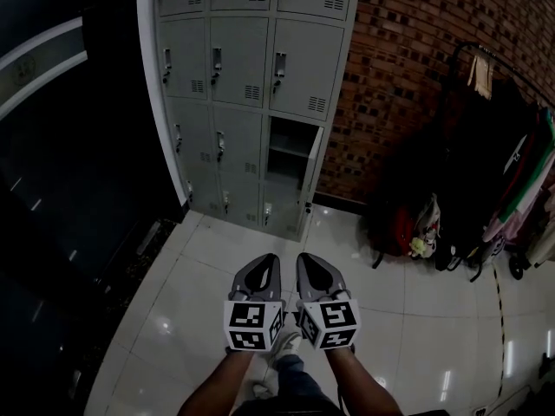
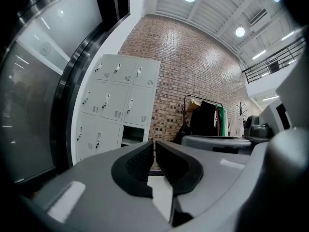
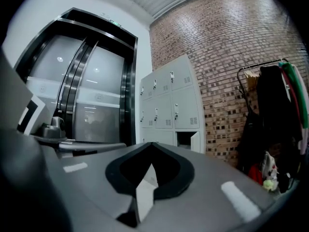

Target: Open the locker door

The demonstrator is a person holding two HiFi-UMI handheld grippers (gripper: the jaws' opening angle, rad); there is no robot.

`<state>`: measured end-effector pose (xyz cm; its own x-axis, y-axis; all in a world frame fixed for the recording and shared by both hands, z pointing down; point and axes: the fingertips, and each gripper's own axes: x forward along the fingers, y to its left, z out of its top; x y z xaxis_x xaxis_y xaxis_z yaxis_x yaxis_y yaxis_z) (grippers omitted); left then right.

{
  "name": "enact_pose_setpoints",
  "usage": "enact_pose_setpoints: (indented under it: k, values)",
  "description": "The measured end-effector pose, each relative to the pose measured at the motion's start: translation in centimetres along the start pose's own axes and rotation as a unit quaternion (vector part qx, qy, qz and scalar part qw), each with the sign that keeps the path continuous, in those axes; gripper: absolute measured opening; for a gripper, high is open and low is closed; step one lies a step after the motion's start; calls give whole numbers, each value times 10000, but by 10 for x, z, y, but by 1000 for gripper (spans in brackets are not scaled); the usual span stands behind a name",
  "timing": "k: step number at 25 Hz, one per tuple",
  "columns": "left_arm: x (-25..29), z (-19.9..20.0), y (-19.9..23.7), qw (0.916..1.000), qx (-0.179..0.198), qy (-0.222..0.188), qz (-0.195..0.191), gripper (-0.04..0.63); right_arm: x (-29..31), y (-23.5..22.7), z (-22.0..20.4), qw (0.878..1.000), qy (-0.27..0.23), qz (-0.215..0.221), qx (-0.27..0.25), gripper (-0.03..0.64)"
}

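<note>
A grey bank of lockers (image 1: 251, 85) stands against the wall ahead. One compartment (image 1: 289, 150) in its right column is open, and its door (image 1: 313, 170) has swung out to the right. Every other door is closed. My left gripper (image 1: 267, 260) and right gripper (image 1: 309, 260) hang side by side low in the head view, well short of the lockers and above the floor tiles. Both have their jaws together with nothing between them. The left gripper view shows the open compartment (image 2: 133, 133) beyond the left gripper (image 2: 154, 141). In the right gripper view it (image 3: 183, 138) lies past the right gripper (image 3: 151, 144).
A brick wall (image 1: 399, 68) runs to the right of the lockers. Against it stands a clothes rack (image 1: 494, 163) with hanging garments and bags below. Dark glass sliding doors (image 1: 61, 146) fill the left side. The person's shoe (image 1: 282, 347) shows under the grippers on glossy tiles.
</note>
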<state>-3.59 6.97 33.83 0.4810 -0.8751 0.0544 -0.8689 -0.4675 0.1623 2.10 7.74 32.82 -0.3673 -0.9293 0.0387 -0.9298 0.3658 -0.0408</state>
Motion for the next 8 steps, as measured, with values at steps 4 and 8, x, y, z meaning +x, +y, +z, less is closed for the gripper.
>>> enact_pose_setpoints:
  k: [4,8]
  values:
    - [-1,-2,-7,10000,33,54,-30,0,-5,0,4,10000,-14,21,-10,0]
    - [-1,-4,-10,9999,44,79,-45,0,-7,-2,4,10000,-15,26,-8,0]
